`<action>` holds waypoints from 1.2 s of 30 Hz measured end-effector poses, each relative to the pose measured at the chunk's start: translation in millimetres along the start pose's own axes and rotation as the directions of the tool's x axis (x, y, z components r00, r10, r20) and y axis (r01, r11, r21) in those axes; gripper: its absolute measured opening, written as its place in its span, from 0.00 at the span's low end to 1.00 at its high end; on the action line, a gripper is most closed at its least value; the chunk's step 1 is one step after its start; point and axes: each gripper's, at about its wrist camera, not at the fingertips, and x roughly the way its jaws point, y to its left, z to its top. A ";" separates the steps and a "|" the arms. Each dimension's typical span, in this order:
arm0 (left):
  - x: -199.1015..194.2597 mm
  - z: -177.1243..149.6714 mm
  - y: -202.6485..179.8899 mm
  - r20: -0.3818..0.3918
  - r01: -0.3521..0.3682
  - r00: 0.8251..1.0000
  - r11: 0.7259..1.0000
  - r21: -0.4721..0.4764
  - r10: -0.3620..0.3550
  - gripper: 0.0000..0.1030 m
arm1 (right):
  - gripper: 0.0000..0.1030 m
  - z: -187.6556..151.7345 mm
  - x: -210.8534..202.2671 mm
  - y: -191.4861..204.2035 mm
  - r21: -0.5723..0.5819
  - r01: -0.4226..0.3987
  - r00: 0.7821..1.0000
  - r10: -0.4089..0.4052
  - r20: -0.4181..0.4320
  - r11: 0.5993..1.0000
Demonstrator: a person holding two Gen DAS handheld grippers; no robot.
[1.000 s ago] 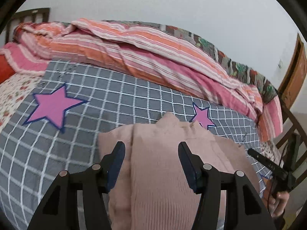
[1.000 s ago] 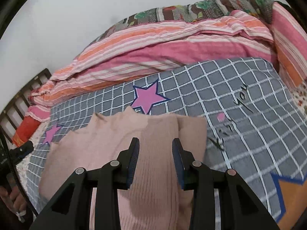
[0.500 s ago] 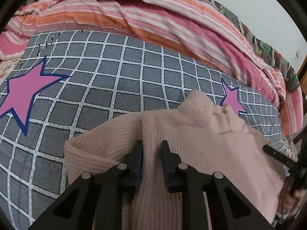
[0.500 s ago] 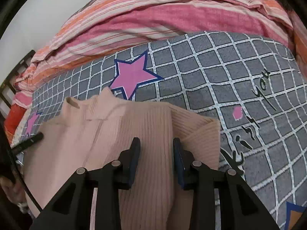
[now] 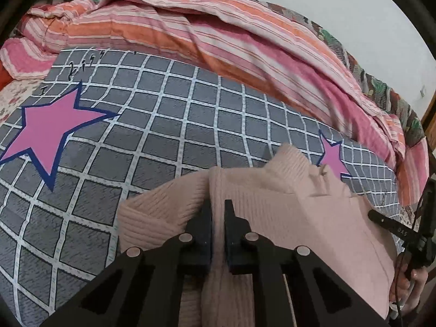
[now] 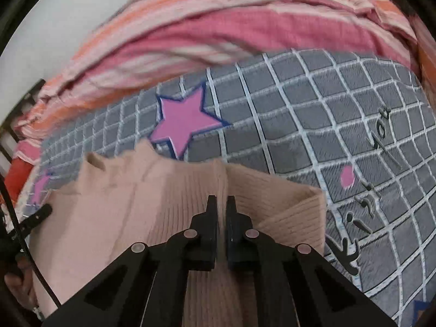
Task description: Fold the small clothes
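A pale pink ribbed sweater [image 5: 286,212] lies on the grey checked bedcover [image 5: 163,136], its collar pointing away from me. My left gripper [image 5: 218,204] is shut on a raised ridge of knit near the sweater's left shoulder. In the right wrist view the same sweater [image 6: 122,204] fills the lower left. My right gripper [image 6: 221,200] is closing tight on a ridge of knit near the right shoulder, and its pads press on the cloth. Each view catches a black finger of the other gripper at its edge.
A pink and orange striped quilt [image 5: 218,41] is bunched along the far side of the bed [image 6: 218,32]. Pink stars [image 6: 185,122] and black lettering [image 6: 362,212] mark the cover. A hand [image 5: 408,286] shows at the right edge. A dark bed frame [image 6: 16,114] stands far left.
Both grippers dropped onto the sweater and went from open to shut, each pinching up a fold of knit. The left closed first, the right a little later.
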 end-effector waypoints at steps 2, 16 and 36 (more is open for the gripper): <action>-1.1 -0.8 -2.2 -0.003 0.000 1.000 1.000 0.015 0.000 0.17 | 0.16 1.1 -7.6 3.2 -0.013 0.021 0.999 -0.021 0.025 1.000; -35.4 -4.1 -0.1 0.075 0.013 0.997 0.999 0.052 -0.017 0.61 | 0.40 -50.3 -13.4 132.7 -0.280 -0.069 0.998 0.063 -0.032 0.958; -43.4 -1.7 25.8 0.100 0.040 0.994 0.999 -0.003 -0.039 0.64 | 0.40 -14.9 27.2 138.8 -0.233 0.056 0.991 -0.083 -0.108 0.971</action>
